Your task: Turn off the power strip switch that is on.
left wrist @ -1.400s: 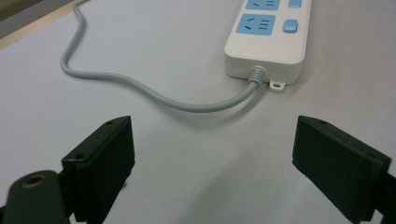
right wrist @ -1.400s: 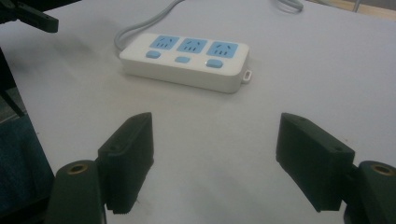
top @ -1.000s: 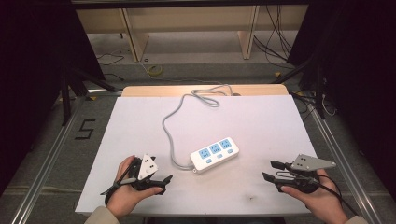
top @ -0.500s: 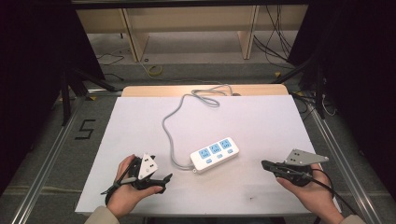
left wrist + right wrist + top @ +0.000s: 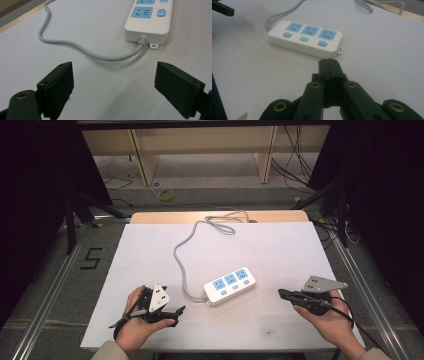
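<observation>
Power strip [image 5: 229, 285], white with three blue sockets and three blue switches, lies near the middle of the white table [image 5: 280, 245], angled, its grey cord [image 5: 182, 257] curving away toward the far edge. The left gripper [image 5: 176, 311] sits low at the near left of the table, held in the person's left hand [image 5: 135, 322] with the palm turned up under it; its jaws are spread wide and empty, pointing toward the cord end of the strip. The right gripper [image 5: 282, 293] rests in the right hand [image 5: 327, 320] at the near right, aimed leftward at the strip's other end, jaws pressed together on nothing. Both stand apart from the strip.
</observation>
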### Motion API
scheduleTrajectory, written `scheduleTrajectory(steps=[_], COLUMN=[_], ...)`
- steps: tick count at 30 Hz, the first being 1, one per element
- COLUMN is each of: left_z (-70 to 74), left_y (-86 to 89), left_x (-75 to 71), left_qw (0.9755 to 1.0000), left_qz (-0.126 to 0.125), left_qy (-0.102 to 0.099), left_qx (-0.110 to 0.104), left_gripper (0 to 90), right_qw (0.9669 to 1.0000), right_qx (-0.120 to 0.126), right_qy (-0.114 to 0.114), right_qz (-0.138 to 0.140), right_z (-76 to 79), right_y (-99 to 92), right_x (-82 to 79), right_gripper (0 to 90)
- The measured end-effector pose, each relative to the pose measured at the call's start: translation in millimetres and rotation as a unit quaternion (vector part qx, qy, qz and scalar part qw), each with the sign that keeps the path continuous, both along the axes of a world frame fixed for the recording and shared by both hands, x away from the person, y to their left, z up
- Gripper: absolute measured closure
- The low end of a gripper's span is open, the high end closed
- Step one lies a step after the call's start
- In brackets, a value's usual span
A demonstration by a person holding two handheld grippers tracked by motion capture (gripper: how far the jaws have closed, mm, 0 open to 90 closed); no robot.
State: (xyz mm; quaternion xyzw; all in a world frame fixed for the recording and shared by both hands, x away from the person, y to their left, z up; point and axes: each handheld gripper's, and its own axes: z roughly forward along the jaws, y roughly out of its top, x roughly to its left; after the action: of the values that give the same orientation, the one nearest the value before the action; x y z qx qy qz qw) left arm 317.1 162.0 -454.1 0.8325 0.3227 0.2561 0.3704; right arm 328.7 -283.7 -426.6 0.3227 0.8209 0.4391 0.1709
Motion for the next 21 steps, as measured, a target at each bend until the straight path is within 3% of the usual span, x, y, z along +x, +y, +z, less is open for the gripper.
scheduleTrajectory(steps=[21], left_z=[-0.3], left_y=[-2.1], left_x=[0.5], left_qw=[1.0000], left_qz=[-0.003], left_qy=[0.001], left_qx=[0.000], left_gripper=[15.5], right_qw=[0.9999], right_qx=[-0.005], right_qy=[0.006], right_qz=[0.010], right_z=[1.4], right_y=[23.8], right_x=[16.2], right_gripper=[90.0])
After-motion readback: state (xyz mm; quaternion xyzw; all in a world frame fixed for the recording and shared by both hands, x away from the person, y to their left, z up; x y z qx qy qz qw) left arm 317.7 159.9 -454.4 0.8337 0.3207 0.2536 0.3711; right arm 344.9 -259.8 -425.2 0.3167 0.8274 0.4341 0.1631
